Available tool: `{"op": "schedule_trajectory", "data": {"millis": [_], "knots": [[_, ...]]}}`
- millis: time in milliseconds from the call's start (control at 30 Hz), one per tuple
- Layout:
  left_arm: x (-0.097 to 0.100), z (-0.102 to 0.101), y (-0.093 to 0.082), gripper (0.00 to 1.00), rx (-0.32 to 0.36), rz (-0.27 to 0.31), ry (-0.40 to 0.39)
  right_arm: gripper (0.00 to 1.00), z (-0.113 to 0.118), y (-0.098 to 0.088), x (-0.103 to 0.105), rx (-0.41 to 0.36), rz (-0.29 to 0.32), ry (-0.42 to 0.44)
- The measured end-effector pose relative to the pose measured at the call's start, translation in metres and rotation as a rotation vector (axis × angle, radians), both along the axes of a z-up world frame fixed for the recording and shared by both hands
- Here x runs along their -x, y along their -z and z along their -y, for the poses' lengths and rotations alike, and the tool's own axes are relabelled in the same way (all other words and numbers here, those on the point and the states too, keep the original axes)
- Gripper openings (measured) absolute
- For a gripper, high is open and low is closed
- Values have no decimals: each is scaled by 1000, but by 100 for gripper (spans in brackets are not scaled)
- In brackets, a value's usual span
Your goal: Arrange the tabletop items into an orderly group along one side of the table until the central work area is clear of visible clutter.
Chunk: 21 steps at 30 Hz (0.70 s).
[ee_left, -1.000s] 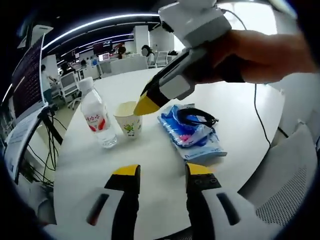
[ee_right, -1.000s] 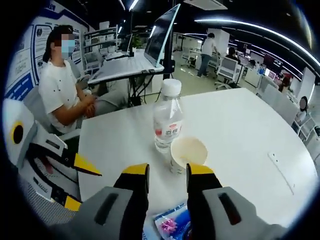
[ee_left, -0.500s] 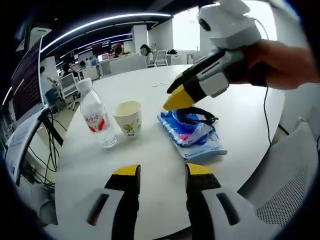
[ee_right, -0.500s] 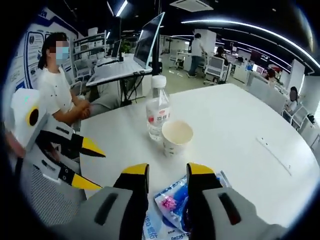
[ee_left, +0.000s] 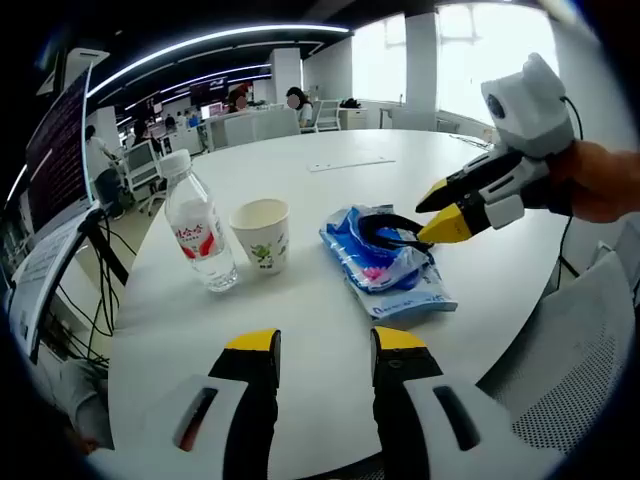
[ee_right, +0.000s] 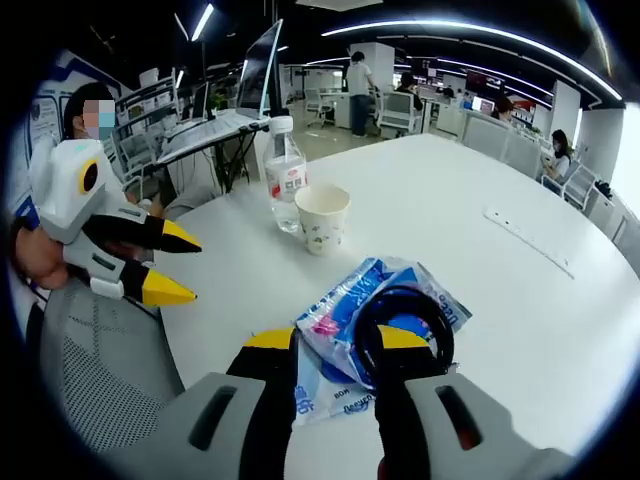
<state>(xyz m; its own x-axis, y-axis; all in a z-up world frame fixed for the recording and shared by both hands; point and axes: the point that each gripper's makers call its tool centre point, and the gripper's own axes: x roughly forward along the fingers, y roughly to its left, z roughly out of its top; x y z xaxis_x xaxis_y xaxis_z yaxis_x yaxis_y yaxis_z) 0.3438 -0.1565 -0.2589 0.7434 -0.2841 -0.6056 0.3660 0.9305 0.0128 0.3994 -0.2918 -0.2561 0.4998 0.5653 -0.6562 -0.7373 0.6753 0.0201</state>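
Right gripper view: right gripper [ee_right: 335,342] open, perhaps touching blue packet [ee_right: 385,305].

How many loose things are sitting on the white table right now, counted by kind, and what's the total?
Water bottle: 1
Paper cup: 1
Blue plastic packet: 1
Black coiled cable, lying on the packet: 1
Flat white strip farther out on the table: 1
Total: 5
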Motion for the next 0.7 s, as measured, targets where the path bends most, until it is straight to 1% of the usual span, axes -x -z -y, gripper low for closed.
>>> {"op": "schedule_trajectory", "data": {"millis": [133, 400, 600, 700], "knots": [[0, 2, 0, 35, -6, -2, 6, 27, 21, 4, 7, -17, -19, 61], [-2, -2, 0, 35, -3, -6, -17, 26, 50, 15, 15, -38, -56, 144], [-4, -2, 1, 35, -9, -9, -26, 26, 62, 23, 17, -56, -73, 186], [-4, -2, 2, 35, -12, -11, -30, 26, 64, 28, 19, -40, -82, 179]]}}
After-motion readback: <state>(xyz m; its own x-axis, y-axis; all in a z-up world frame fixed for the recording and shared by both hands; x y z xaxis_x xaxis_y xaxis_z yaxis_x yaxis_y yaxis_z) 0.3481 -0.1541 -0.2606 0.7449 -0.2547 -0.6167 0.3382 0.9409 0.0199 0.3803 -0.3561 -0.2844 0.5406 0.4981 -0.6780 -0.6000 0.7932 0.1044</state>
